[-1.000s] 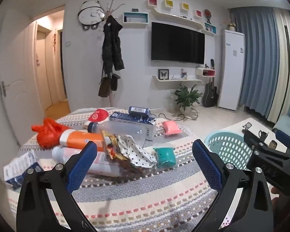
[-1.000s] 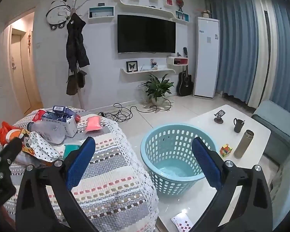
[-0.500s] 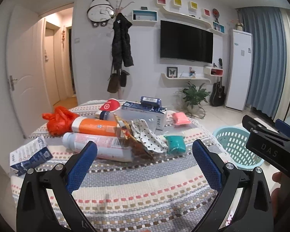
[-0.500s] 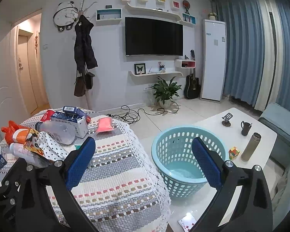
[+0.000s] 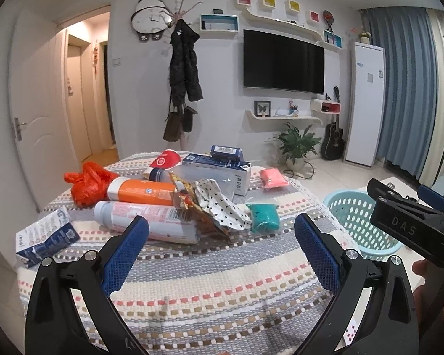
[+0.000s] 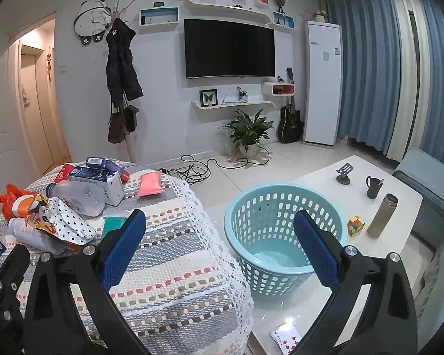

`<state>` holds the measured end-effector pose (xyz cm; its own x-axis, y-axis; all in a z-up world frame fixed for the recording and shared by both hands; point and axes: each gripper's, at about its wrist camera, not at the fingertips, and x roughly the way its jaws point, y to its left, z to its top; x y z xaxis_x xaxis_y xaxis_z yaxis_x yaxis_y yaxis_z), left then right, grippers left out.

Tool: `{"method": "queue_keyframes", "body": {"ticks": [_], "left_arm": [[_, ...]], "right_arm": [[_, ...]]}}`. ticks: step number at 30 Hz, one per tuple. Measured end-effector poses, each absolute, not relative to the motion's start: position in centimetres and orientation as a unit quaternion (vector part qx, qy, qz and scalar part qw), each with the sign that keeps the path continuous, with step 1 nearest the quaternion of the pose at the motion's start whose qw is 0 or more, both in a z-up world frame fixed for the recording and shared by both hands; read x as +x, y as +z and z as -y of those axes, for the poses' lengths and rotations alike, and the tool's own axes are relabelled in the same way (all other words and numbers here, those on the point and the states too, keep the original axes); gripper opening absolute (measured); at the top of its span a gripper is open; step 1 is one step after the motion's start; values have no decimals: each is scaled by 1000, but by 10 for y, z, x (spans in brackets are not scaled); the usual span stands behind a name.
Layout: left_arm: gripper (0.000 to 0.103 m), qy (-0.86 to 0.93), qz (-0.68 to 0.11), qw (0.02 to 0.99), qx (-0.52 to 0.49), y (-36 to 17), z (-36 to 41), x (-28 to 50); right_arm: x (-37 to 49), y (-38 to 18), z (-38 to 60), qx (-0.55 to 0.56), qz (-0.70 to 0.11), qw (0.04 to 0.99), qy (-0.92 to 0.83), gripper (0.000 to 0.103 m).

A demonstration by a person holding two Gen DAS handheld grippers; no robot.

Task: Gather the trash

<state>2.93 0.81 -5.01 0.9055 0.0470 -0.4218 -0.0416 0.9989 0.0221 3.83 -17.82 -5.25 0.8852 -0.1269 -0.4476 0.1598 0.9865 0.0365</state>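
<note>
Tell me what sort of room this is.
Most likely a home living room: a wall-mounted TV, a coat rack hung with a jacket, and a guitar leaning by a potted plant.

On the counter (image 5: 222,281) I count three bottles: an orange one (image 5: 145,190), a pink-white one (image 5: 145,220) and a clear one (image 6: 77,196). There are three cartons: two far (image 5: 219,168) (image 5: 226,151), one near left (image 5: 46,236). Two small packets, pink (image 5: 271,177) and teal (image 5: 263,220); one red bag (image 5: 87,182); one red cup (image 5: 165,159); one basket (image 6: 281,236).
</note>
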Motion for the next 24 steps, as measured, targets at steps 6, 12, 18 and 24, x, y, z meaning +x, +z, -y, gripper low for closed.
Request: {"method": "queue_keyframes", "body": {"ticks": [6,12,18,24], "left_arm": [[96,21,-217,976,2,-48,-9,30],[96,23,-218,976,0,-48,-10,31],[96,23,-219,975,0,-48,-11,32],[96,22,-219,975,0,-49,-11,31]], "right_arm": [[35,-48,177,26,-217,973,-78,95],[37,-50,177,27,-221,972,-76,95],[35,-49,175,22,-220,973,-73,95],[35,-50,175,19,-219,973,-75,95]]}}
